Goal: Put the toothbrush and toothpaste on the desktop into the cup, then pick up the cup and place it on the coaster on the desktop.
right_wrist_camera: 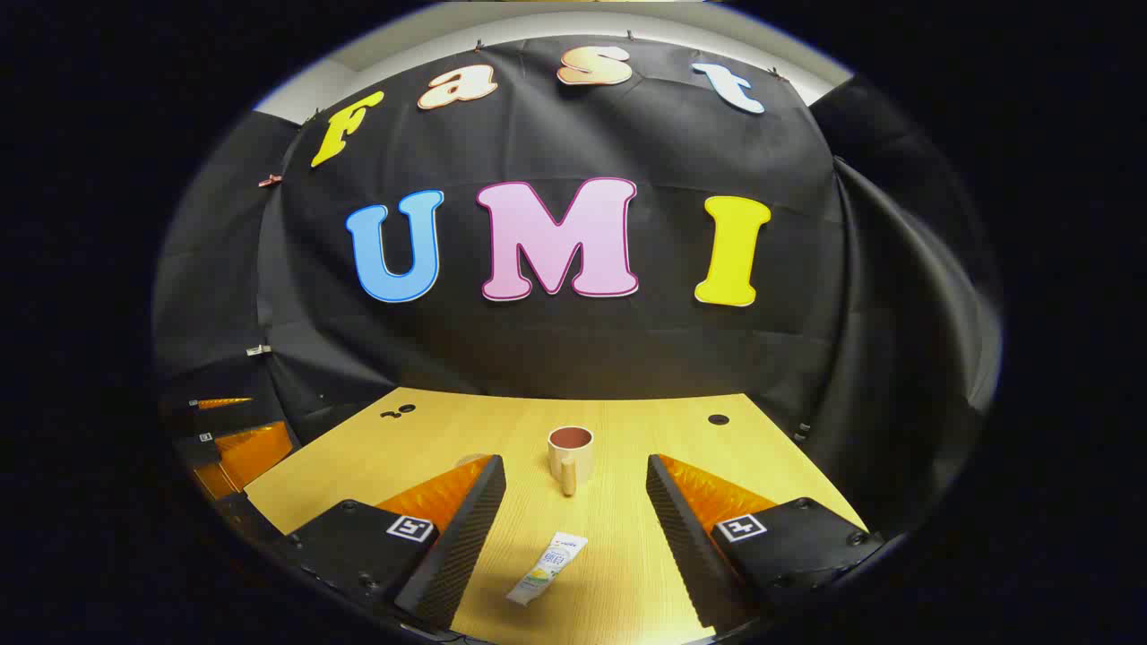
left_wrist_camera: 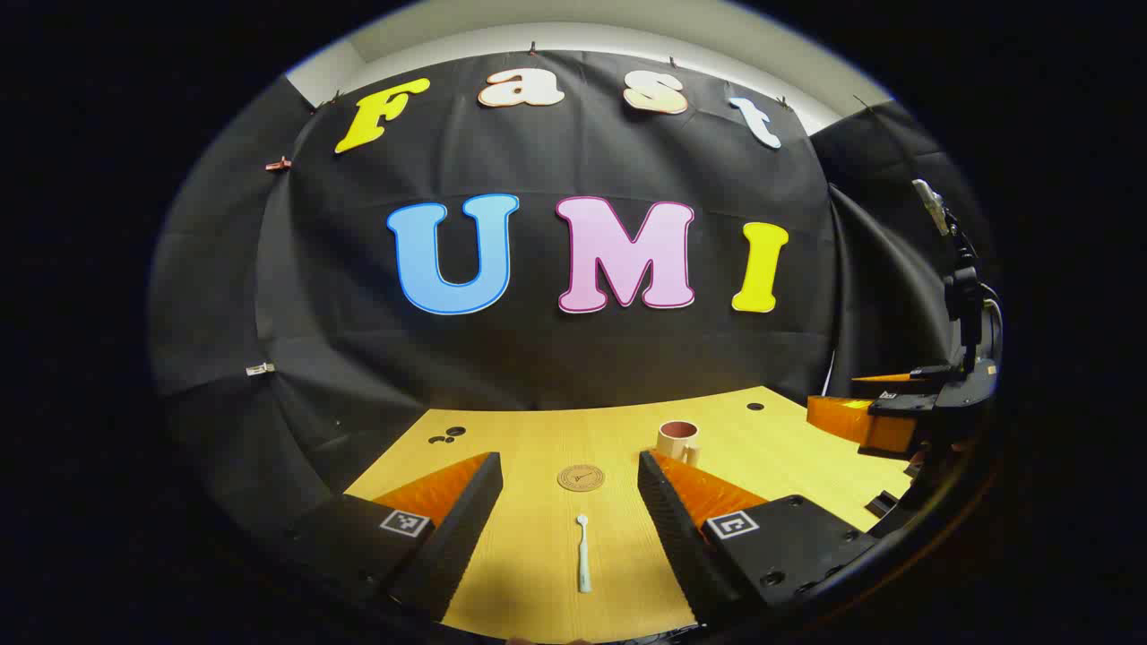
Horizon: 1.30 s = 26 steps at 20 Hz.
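The left gripper view shows the toothbrush [left_wrist_camera: 583,554] lying on the wooden surface [left_wrist_camera: 538,430], long axis near to far, head pointing far toward the coaster [left_wrist_camera: 581,477]. It lies between the spread fingers of the left claw [left_wrist_camera: 570,479], untouched. The cup [left_wrist_camera: 678,441] stands far right. In the right gripper view the toothpaste [right_wrist_camera: 547,568] lies slanted between the open right claw's [right_wrist_camera: 575,484] fingers, with the cup beyond.
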Each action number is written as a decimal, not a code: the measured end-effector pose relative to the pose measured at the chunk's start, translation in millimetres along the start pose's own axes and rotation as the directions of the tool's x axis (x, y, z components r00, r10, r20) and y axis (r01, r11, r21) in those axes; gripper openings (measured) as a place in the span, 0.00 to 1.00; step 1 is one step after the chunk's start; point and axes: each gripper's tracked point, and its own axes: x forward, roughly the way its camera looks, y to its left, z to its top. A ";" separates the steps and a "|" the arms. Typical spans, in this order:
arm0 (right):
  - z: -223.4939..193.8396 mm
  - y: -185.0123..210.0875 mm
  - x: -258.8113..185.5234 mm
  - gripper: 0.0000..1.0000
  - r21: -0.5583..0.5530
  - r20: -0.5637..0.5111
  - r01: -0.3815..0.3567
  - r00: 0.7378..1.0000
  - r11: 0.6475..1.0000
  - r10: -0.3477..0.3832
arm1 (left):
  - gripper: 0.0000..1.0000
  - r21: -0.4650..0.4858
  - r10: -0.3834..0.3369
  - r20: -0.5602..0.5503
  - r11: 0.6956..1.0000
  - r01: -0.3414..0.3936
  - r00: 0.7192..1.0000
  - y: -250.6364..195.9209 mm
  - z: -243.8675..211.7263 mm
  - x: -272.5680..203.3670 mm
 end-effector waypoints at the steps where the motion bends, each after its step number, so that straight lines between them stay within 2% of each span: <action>1: -0.4 1.2 2.5 0.97 0.000 -0.003 -0.004 1.000 1.000 0.004 | 0.96 0.003 0.000 -0.002 1.000 0.000 1.000 0.1 -0.7 2.4; 19: -15.4 4.6 21.7 0.97 0.020 -0.088 -0.022 0.996 1.000 0.024 | 0.96 0.004 0.009 -0.047 1.000 -0.009 0.999 4.1 -15.4 21.5; 26: -35.1 6.8 34.4 0.97 0.033 -0.169 -0.015 0.985 0.999 0.020 | 0.96 -0.007 0.032 -0.070 0.999 -0.033 0.997 10.7 -24.8 23.0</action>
